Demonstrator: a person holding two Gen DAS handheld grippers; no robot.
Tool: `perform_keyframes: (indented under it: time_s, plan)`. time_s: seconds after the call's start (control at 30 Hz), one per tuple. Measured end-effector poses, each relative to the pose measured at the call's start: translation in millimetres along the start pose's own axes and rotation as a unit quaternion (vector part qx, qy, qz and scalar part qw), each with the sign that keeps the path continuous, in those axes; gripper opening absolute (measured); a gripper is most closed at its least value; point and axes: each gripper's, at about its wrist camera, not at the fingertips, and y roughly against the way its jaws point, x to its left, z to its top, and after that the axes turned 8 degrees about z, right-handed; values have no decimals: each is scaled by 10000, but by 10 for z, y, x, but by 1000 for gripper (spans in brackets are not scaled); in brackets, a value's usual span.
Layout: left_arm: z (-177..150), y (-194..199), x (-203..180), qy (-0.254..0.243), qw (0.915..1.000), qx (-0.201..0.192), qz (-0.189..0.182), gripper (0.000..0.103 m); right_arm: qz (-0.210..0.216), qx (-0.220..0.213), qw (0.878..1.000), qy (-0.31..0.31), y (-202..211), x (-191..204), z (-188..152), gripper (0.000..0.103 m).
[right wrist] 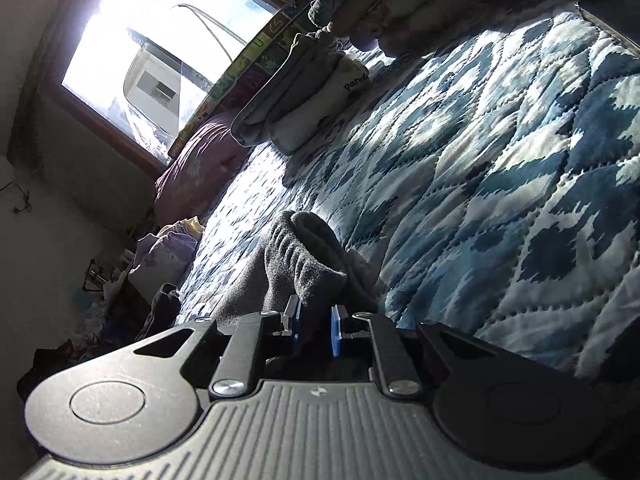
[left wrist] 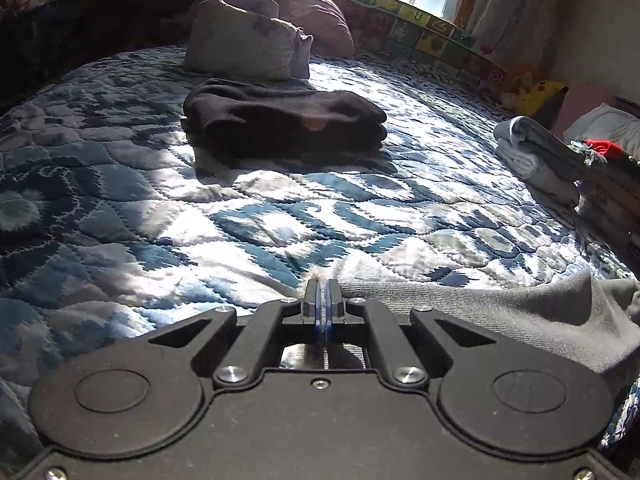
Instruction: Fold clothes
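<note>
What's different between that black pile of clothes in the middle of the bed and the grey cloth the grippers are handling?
The black pile is dark and neatly folded into stacked layers; the grey cloth is paler and lies loose and rumpled. The black pile sits alone, untouched, far up the blue quilt; the grey cloth lies at the near edge, with the left gripper shut at its corner and the right gripper around a bunched fold. Both rest on the quilt.

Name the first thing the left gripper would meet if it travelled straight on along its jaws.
Probably the folded black garment, lying ahead of the left gripper across bare blue quilt. Depth is unclear, so it might pass over it.
</note>
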Motion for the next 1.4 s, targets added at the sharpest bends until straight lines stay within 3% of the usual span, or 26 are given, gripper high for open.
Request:
perform_keyframes:
  time_s: [0.07,0.13,0.2,0.3,0.37,0.43,0.47,0.63,0.67,0.7,0.8,0.97,1.07,1.1,1.13,1.17,1.27,1.3,1.33,1.37,1.4]
  plan:
    - [66,106,37,141,9999,-74,32,1,36,15,10000,-58,11,1,-3,16]
    - [127,265,-36,-151,9987,-357,334,4,24,46,10000,44,15,38,-14,17]
    - [194,356,-195,-381,9979,-499,132,4,7,84,9998,205,20,78,-23,19]
    - [286,302,-718,-849,9926,-266,-824,4,31,99,9996,256,34,89,-17,20]
    - [302,213,-1175,-1246,9815,-77,-1449,8,48,80,9998,198,38,79,-13,20]
    - [300,30,-1640,-1487,9678,230,-2017,25,55,43,9998,173,45,81,-17,20]
    - [297,-68,-1838,-1627,9629,361,-2123,27,57,28,9998,175,48,85,-19,20]
    - [251,-533,-2388,-2038,9477,1058,-2216,27,154,-4,9998,162,59,69,-3,20]
    - [232,-594,-2451,-2102,9445,1159,-2244,23,202,-7,9997,153,64,63,6,20]
    - [218,-619,-2500,-2189,9432,1145,-2220,0,285,-33,9995,159,76,60,20,18]
    - [276,-580,-2381,-1595,9553,643,-2404,0,488,-157,9986,133,125,60,75,18]
    - [151,-758,-2341,-1667,9594,900,-2091,0,304,-5,9995,84,60,5,72,18]
    - [268,-696,-2239,-1170,9587,987,-2398,0,355,40,9993,-58,68,7,77,27]
    - [310,-679,-2227,-1172,9568,1024,-2454,8,381,-1,9992,-138,99,1,78,27]
    - [343,-674,-2232,-1233,9556,1070,-2451,26,369,-65,9992,-146,134,6,83,31]
    - [372,-673,-2241,-1307,9546,1117,-2434,34,361,-134,9992,-144,168,10,95,32]
    - [347,-701,-2360,-1842,9443,1293,-2400,37,383,-251,9987,-202,181,-18,130,32]
    - [311,-708,-2418,-2062,9395,1322,-2396,28,372,-224,9989,-182,151,-21,129,32]
    - [275,-716,-2475,-2282,9341,1352,-2391,10,381,-196,9990,-109,118,-11,126,32]
    - [254,-715,-2501,-2356,9341,1297,-2348,2,391,-179,9991,-32,92,2,125,28]
    - [239,-711,-2517,-2385,9358,1217,-2294,1,405,-210,9989,64,95,25,134,25]
